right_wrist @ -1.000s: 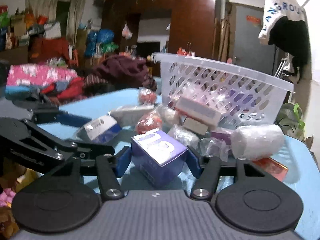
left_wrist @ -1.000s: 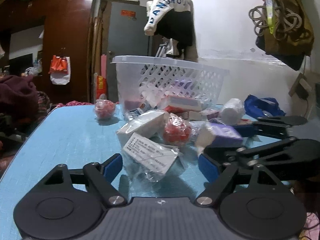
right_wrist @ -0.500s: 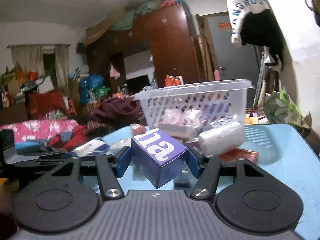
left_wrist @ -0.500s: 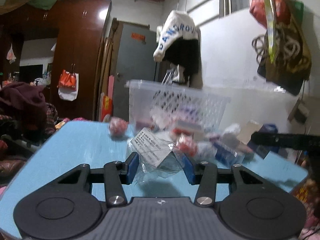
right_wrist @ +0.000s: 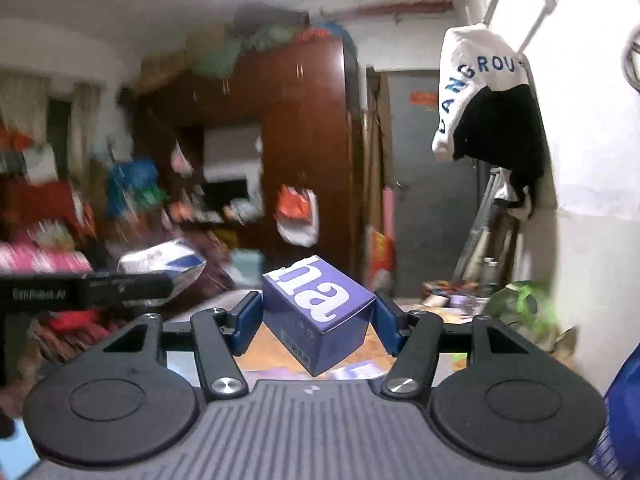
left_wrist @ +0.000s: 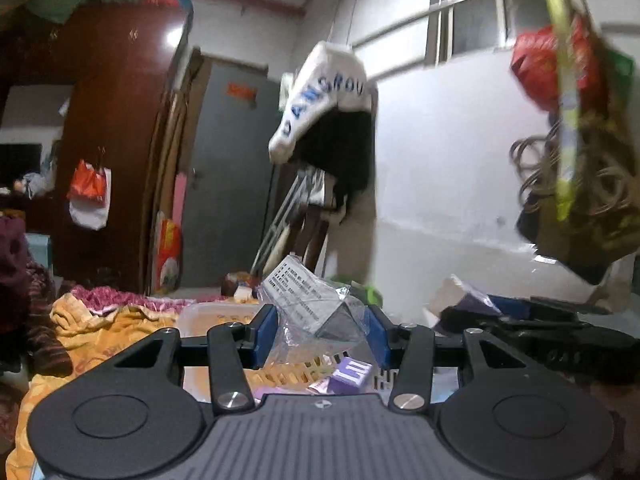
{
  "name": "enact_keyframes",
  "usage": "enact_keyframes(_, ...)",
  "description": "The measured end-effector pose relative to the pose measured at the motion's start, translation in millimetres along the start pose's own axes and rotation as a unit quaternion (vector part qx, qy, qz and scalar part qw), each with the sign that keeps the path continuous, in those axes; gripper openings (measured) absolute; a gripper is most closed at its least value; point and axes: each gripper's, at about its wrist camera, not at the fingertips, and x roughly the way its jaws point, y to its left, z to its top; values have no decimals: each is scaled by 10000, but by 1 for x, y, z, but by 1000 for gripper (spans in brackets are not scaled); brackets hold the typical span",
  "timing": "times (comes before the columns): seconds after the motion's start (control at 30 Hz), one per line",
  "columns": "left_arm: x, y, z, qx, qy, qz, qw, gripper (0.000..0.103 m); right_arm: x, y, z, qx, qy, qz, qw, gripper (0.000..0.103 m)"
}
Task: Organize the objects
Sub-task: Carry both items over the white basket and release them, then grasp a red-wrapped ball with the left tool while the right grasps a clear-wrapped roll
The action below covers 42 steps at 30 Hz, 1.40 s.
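left gripper (left_wrist: pixel 322 334): you have it clenched on the clear plastic packet (left_wrist: pixel 308 308) with the printed white label; the blue pads press into the crinkled wrap from both sides.
right gripper (right_wrist: pixel 316 320): you have it clenched on the purple box (right_wrist: pixel 320 314), held corner-down, white lettering on top.
packet position: in the air, directly above the white basket (left_wrist: pixel 212 312), whose rim shows just behind and below the jaws.
box position: also in the air; the basket's rim shows blurred behind the left jaw, and purple and white packaging shows below the box.
basket contents: another purple carton (left_wrist: pixel 352 372) and a few flat packs already sit inside, seen under your left jaws.
cross-check: each gripper shows at the edge of the other's view, both loaded, side by side.
progress: partway, by my read. Some items are binned and two more are over or near the drop.
left to do: lower, release both into the basket. Neither view shows the table, so I can't tell how many items remain.
risk: the packet wrap is slippery and loose, so release it low.
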Motion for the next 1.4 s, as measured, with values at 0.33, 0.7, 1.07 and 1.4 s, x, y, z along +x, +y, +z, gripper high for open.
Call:
enact_keyframes(0.33, -6, -10, -28, 543, 100, 68, 9985, 82, -13, -16, -28, 283, 155, -159, 9994, 103)
enact_keyframes(0.7, -61, 58, -75, 69, 441, 764, 9961, 88, -39, -31, -112, 587, 794, -32, 9951, 103)
enact_keyframes(1.07, 16, 93, -86, -36, 1564, 1258, 9796, 87, -22, -12, -123, 155, 1196, -165, 9926, 102)
enact_keyframes(1.4, 31, 83, -96, 309, 1869, 1450, 9711, 49, -21, -12, -125, 121, 1291, -63, 9915, 78)
